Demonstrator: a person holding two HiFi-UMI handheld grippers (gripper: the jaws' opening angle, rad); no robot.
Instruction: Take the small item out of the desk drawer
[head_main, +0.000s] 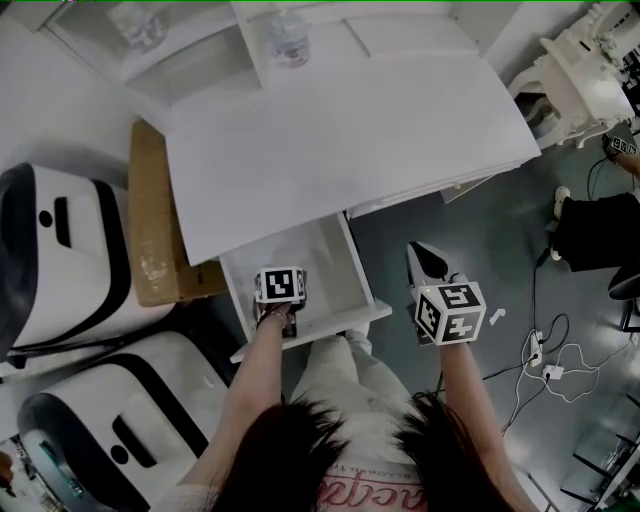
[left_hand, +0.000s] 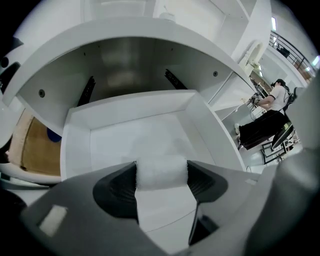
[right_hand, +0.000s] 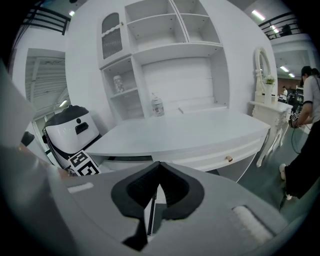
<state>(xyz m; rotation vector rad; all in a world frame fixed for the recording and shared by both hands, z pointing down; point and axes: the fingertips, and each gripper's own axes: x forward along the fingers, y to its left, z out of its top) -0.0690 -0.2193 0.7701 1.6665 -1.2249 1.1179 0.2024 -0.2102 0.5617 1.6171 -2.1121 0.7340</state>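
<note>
Looking along the left gripper (left_hand: 161, 167), we see its jaws clamped on a small white fuzzy block (left_hand: 160, 180), over the front edge of the open drawer (left_hand: 75, 145). The right gripper (right_hand: 158, 172) is closed, holding nothing.

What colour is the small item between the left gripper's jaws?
White. The small fuzzy block shows best in the left gripper view.

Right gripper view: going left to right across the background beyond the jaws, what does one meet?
white-and-black machine → jar on the shelf → bottle → brass knob → oval mirror → person in a white top
</note>
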